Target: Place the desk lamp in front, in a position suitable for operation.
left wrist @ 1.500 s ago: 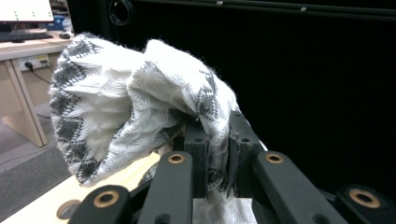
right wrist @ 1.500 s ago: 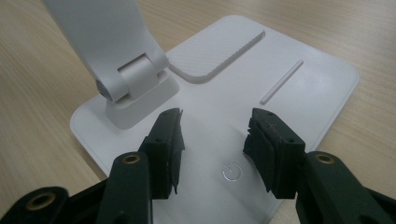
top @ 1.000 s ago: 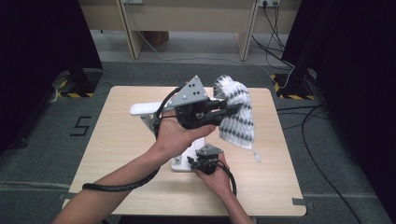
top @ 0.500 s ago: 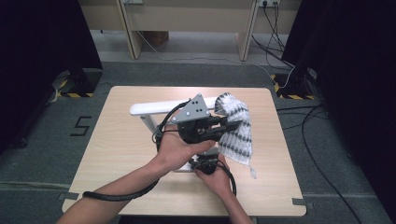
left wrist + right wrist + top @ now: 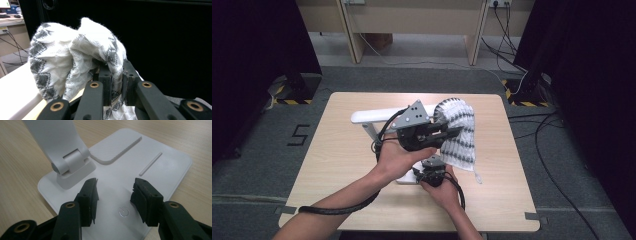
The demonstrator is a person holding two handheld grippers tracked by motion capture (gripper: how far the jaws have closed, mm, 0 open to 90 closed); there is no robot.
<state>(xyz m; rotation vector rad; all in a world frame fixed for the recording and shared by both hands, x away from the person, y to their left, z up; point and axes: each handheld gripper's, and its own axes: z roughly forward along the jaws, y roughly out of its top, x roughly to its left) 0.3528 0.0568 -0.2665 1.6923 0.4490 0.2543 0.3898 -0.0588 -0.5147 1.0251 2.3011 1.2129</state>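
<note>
From the high view, the left gripper (image 5: pixel 452 132) is hanging above the table (image 5: pixel 337 165) with its jaws clamping a white and grey knitted cloth (image 5: pixel 459 135). The cloth is draping down past the jaw tips toward the table. Just below it, the right gripper (image 5: pixel 424 167) is sitting low over the base of a white desk lamp (image 5: pixel 367 116), whose arm is running out behind the left gripper.

In the left gripper view, the jaws are pressing together on a fold of the cloth (image 5: pixel 75 62), which is bunching up above and ahead of the jaws (image 5: pixel 116 85) and trailing down between them.

In the right gripper view, the jaws are standing apart with nothing between them (image 5: pixel 113 195). The lamp's base (image 5: pixel 155 170) is lying right under them, its power button (image 5: pixel 123 211) sitting between the jaws, and the hinge (image 5: pixel 67 165) is rising just ahead of the left jaw.
</note>
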